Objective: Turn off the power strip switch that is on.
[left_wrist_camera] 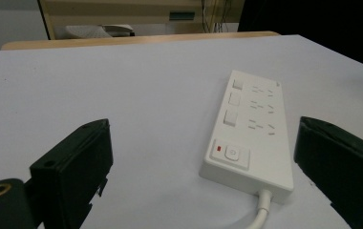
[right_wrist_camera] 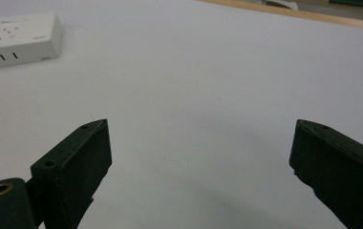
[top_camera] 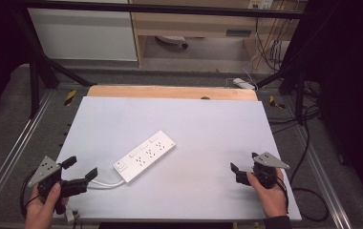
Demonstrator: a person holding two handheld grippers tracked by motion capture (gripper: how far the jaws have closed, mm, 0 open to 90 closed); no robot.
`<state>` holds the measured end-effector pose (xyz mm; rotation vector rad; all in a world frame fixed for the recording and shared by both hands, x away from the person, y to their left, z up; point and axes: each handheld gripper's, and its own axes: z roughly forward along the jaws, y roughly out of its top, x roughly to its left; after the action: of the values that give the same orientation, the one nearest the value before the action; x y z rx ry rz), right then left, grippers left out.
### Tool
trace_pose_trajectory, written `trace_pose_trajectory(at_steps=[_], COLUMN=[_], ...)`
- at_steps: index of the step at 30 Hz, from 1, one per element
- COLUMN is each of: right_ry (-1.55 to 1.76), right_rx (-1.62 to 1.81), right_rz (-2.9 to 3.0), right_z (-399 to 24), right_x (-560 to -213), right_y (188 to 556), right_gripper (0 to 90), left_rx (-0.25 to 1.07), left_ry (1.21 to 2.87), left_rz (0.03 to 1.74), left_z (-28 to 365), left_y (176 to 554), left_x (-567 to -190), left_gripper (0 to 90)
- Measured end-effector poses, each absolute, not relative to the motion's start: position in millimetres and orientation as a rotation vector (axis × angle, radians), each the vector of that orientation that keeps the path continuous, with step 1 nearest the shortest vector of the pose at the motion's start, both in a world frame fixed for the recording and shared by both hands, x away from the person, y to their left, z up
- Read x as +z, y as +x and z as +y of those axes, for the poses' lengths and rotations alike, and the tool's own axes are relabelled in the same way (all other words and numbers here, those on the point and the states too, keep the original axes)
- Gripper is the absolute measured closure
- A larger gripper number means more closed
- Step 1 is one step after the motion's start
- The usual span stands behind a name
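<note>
A white power strip (top_camera: 145,155) lies at a slant in the middle of the white table top (top_camera: 203,124), its switch end toward the near left and its white cable (top_camera: 105,183) curling off that end. My left gripper (top_camera: 80,168) is open at the near left corner, jaws pointing at the strip's switch end; in the left gripper view the power strip (left_wrist_camera: 249,133) lies just ahead between the jaws, red light and switch nearest. My right gripper (top_camera: 243,161) is open at the near right, nothing between its jaws. The right gripper view catches the power strip's (right_wrist_camera: 17,38) far end at top left.
A wooden strip (top_camera: 170,91) borders the table's far edge. Black frame bars (top_camera: 41,62) and cables (top_camera: 308,143) stand around the table. Behind it are a white cabinet (top_camera: 84,33) and a wooden shelf unit (top_camera: 194,24).
</note>
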<state>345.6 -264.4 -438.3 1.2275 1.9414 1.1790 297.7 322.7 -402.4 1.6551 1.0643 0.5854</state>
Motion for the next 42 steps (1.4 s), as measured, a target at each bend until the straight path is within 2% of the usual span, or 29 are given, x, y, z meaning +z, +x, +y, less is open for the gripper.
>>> trace_pose_trajectory(at_steps=[29,42], right_ry=[1.203,1.2], right_rx=[1.266,1.272], right_rz=[1.951,1.952], right_z=[-263,-262], right_x=[-439,-439], right_y=[348,348], right_gripper=[5.3,4.4], left_rx=[0.563,0.527], left_ry=[1.61,1.623], left_rz=[1.041,1.053], left_z=[320,306], left_y=[295,301], left_x=[-398,-387], left_gripper=[5.8,6.3])
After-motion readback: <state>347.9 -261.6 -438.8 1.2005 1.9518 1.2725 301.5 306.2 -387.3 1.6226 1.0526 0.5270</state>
